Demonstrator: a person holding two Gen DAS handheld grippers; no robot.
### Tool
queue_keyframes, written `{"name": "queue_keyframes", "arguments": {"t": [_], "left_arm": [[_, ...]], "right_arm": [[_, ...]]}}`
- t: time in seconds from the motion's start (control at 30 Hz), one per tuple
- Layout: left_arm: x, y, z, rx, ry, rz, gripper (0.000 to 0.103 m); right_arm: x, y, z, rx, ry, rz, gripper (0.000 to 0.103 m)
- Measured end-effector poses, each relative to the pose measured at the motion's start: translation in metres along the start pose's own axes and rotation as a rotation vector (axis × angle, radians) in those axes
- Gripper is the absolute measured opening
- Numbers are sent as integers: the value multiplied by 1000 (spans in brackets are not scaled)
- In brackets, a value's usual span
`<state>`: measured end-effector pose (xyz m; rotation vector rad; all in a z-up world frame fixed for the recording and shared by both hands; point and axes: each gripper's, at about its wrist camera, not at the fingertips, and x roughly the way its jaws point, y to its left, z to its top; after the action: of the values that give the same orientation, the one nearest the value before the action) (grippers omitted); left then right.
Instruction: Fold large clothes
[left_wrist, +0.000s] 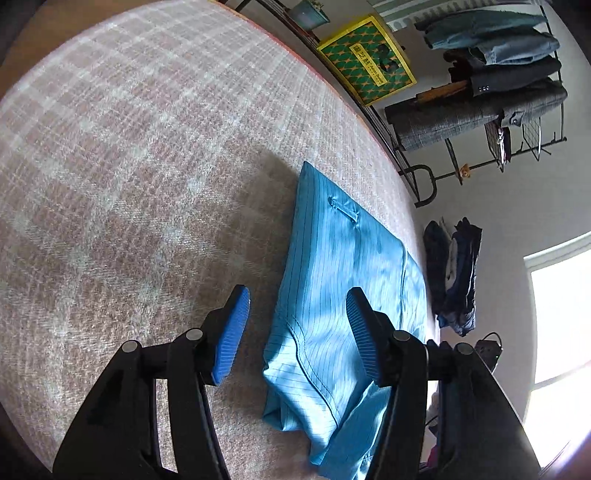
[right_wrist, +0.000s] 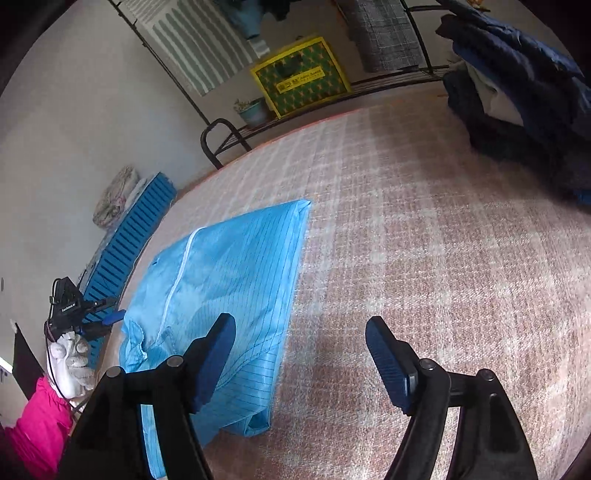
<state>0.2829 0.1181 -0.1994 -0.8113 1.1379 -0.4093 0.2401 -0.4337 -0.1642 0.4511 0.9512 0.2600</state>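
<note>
Jaws of both grippers stand apart with nothing pressed between their pads: the left gripper hangs over the near end of a folded blue garment, the right gripper over the garment's right edge. That garment lies flat on a pink-and-white checked bed, near its edge. A white-gloved hand with a pink sleeve holds the left gripper.

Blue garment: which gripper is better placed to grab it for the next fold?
Left, probably. The left gripper is open, with one finger already over the blue garment near its edge. The right gripper is also open but mostly over the bare plaid bedcover, beside the garment's edge.
</note>
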Motion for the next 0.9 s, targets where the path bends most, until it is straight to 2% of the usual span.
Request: {"name": "queue_keyframes", "arguments": {"t": [0.13, 0.27, 0.33, 0.37, 0.63, 0.83, 0.9], "left_arm": [[12, 19, 11, -76, 38, -38, 56], [19, 21, 17, -85, 63, -53, 56], [24, 17, 22, -69, 78, -44, 56], [27, 14, 23, -62, 88, -45, 56], [48, -3, 23, -32, 137, -78, 56], [61, -23, 26, 22, 139, -51, 56], [64, -28, 24, 39, 137, -17, 46]], "right_arm": [[23, -14, 4, 96, 82, 96, 72], [33, -18, 5, 121, 113, 145, 66], [39, -20, 7, 149, 127, 185, 54], [42, -21, 8, 164, 137, 203, 53], [70, -7, 8, 182, 179, 308, 52], [86, 6, 10, 181, 195, 327, 52], [87, 10, 9, 173, 190, 321, 52]]}}
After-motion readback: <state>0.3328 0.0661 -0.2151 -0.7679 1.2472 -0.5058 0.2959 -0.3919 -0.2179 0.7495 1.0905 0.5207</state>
